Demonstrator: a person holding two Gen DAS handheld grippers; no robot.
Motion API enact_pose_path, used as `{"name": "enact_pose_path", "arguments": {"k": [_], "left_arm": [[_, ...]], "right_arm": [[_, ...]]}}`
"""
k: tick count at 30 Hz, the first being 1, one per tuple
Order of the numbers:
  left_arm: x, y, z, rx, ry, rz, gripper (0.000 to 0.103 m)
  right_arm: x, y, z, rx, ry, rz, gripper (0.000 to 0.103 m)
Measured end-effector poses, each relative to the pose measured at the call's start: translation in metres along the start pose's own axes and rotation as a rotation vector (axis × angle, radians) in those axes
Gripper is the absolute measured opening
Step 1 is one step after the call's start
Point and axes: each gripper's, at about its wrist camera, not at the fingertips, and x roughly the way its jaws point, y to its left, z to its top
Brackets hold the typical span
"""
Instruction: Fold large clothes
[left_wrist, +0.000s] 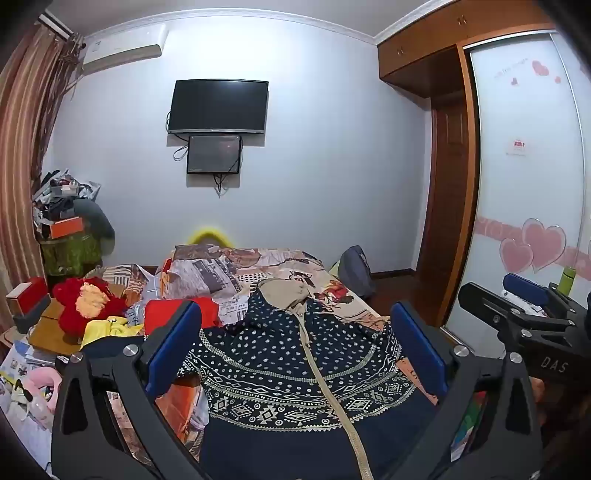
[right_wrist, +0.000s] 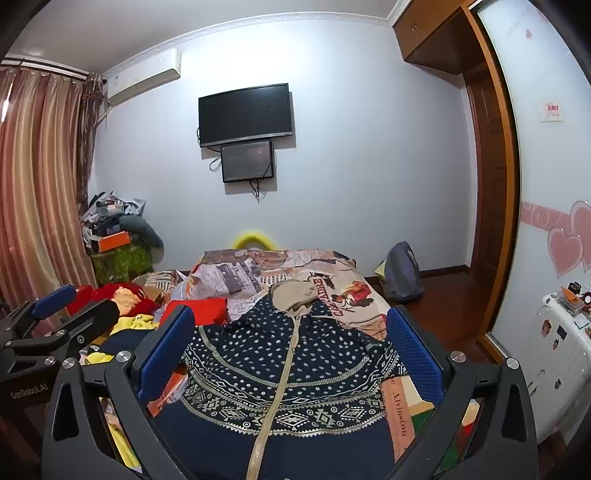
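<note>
Hovering with left gripper (left_wrist: 295, 354) and right gripper (right_wrist: 291, 354) both spread wide, holding nothing, over the soft, floppy navy patterned zip hoodie (left_wrist: 295, 369) at 6 o'clock on the bed (left_wrist: 258, 266); pinch shoulder seams.

place: somebody's bedroom, pretty lived-in | in front of me: bed (left_wrist: 280, 273) with a printed cover | wall: mounted TV (left_wrist: 218, 106) plus air conditioner (left_wrist: 122, 51) | sides: striped curtains (right_wrist: 37, 177), wooden wardrobe (left_wrist: 439, 48) with a heart-sticker sliding door (left_wrist: 528, 177) | corner: piled-up clutter (left_wrist: 68, 218)
</note>
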Motion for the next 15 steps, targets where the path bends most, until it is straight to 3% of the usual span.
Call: {"name": "enact_pose_path", "arguments": {"k": [15], "left_arm": [[0.0023,0.0026,-0.0035,-0.008,0.003,-0.004,0.103]], "right_arm": [[0.0057,0.0015,-0.0069,0.001,0.018,-0.008,0.103]]}}
